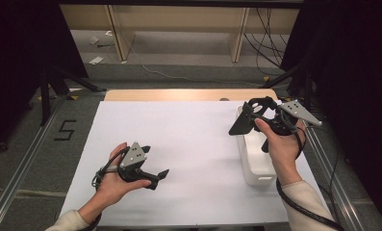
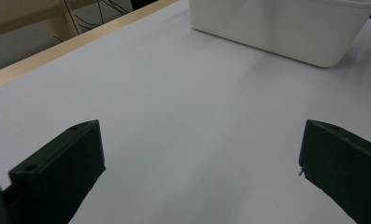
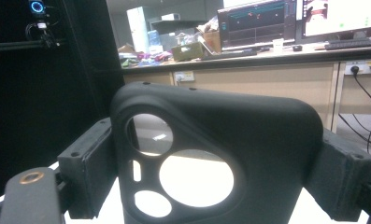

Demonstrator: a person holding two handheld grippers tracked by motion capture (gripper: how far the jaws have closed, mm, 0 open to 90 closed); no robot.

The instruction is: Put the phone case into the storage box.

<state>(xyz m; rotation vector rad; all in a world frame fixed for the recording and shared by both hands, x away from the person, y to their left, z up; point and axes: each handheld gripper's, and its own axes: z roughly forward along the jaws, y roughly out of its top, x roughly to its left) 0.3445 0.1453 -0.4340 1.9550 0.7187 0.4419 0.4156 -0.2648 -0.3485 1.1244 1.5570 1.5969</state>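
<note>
A black phone case point(image 3: 267, 140) with round camera cut-outs stands upright between the jaws of my right gripper point(image 3: 216, 172), which press on its two side edges. In the high view that right gripper point(image 1: 263, 114) holds the phone case point(image 1: 240, 123) in the air, above the far end of a white bin point(image 1: 257, 166). My left gripper point(image 1: 155, 161) rests low over the white table sheet point(image 1: 179, 134) at the front left. The left gripper point(image 2: 199, 177) is open, its jaws wide apart, with bare sheet between them.
The white bin point(image 2: 286, 28) stands along the right side of the table. A wooden table edge point(image 1: 188, 95) runs along the back. Metal rails flank the table, and cables lie on the floor behind it.
</note>
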